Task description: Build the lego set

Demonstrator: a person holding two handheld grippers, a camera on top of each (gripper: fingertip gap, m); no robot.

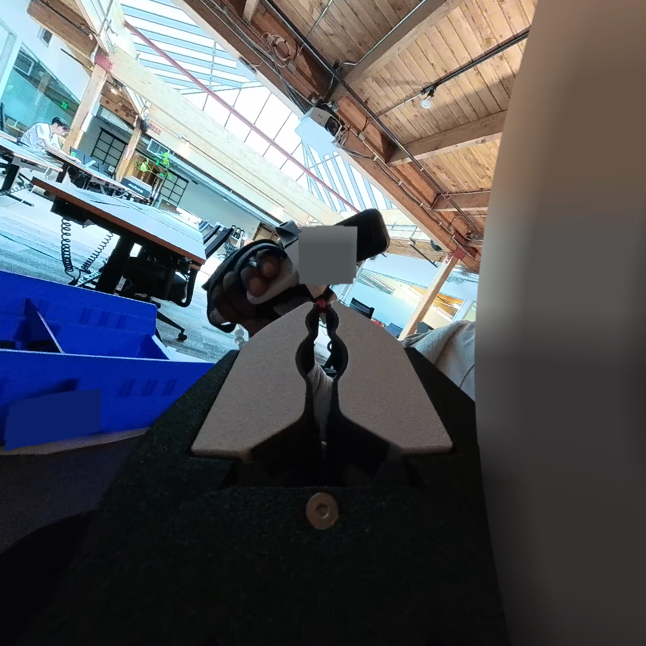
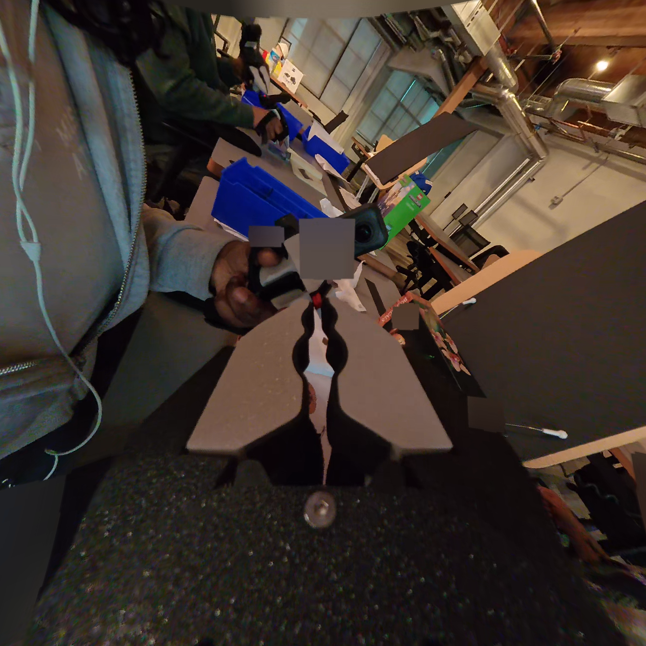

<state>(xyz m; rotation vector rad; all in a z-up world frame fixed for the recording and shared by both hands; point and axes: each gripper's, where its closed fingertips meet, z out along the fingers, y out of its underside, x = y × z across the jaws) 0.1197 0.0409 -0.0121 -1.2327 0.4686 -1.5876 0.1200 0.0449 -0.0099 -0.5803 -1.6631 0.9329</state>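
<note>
1. Your left hand-held gripper (image 1: pixel 321 307) is closed, its tips pinching a small red piece (image 1: pixel 320 307).
2. Your right hand-held gripper (image 2: pixel 316 301) is also closed, its tips pinching the same small red piece (image 2: pixel 316 300) from the opposite side.
3. The two hand-held grippers meet tip to tip in the air, each facing the other, with the red piece held between them.
4. Seen from the left wrist, your right hand (image 1: pixel 251 283) grips the handle of the far gripper, and a blue bin (image 1: pixel 80 353) with dividers sits low on the left.
5. Seen from the right wrist, your left hand (image 2: pixel 234 286) in a grey sleeve (image 2: pixel 178 251) holds the other gripper, above a grey table (image 2: pixel 164 342) with a blue bin (image 2: pixel 251 202), crumpled white paper (image 2: pixel 349 290) and a flowered box (image 2: pixel 444 342).
</note>
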